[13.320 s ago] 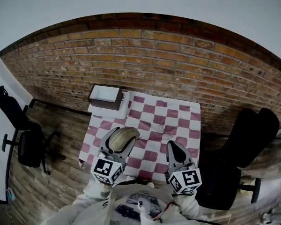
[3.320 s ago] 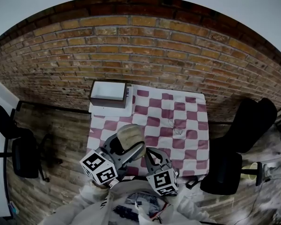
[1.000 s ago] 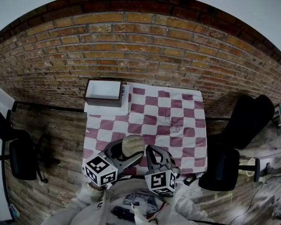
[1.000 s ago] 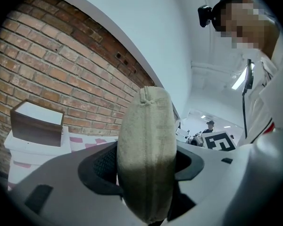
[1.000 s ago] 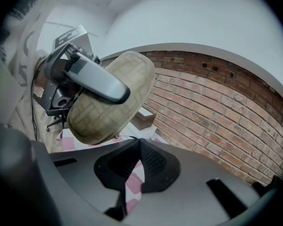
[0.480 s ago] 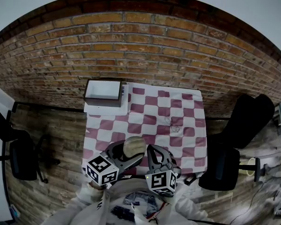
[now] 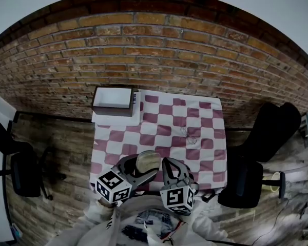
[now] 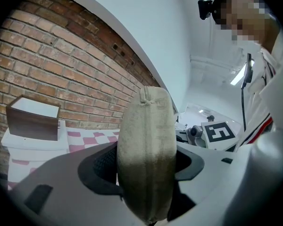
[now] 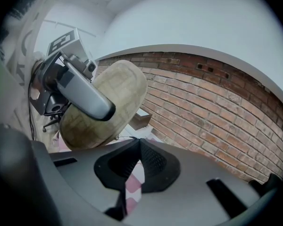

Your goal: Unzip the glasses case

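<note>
- We face a brick wall (image 7: 154, 50) that runs across the far side of the scene.
- A plank floor (image 7: 56, 152) spreads below it on both sides.
- Against the wall stands a table (image 7: 208, 137) under a red-and-white checked cloth.
- Two dark chairs flank it: one (image 7: 20, 168) well off to the left, the other (image 7: 269, 145) near the table's right edge.
- A brown box (image 7: 113, 101) with a white inside sits on a white slab at the table's far left corner.
- Our left gripper (image 7: 143, 166) is raised over the table's near edge and clamped on the case, with one pad pressing each broad side.
- Our right gripper (image 7: 168, 164) sits just beside it on the right. Its jaws are closed, with the tips meeting and no gap between them.
- The case (image 8: 148, 159) is tan and fabric-covered. It is held in the air between the left jaws, clear of the cloth. In the left gripper view we see it edge-on and upright, with its seam running down the middle.
- In the right gripper view the closed tips lie right at the case's lower edge.
- A thin dark line (image 9: 125, 137) leads from that edge to the tips. We cannot tell whether they pinch it.
</note>
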### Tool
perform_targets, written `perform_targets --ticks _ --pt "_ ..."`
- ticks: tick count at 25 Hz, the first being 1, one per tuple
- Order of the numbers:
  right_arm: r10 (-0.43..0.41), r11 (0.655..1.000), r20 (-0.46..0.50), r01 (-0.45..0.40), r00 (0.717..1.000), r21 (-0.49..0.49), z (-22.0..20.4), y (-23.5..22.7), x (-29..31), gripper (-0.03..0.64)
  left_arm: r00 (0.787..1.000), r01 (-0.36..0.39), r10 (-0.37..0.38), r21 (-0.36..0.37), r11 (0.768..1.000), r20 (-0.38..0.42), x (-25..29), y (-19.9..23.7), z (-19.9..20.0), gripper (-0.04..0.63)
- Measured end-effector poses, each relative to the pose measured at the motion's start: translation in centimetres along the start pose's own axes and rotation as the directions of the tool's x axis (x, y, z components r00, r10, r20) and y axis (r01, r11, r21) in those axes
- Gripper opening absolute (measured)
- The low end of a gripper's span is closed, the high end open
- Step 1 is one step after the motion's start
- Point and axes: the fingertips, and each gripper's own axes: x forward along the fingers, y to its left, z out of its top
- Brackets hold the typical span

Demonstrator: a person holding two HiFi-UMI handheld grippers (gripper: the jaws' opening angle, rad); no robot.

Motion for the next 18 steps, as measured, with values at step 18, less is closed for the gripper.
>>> perform_targets --ticks 18 --pt "-0.048 0.999 0.008 0.048 0.999 0.01 0.0 -1.4 -0.4 0.017 0.997 0.006 -0.003 0.037 0.999 -0.079 0.9 -0.3 -1.9 0.291"
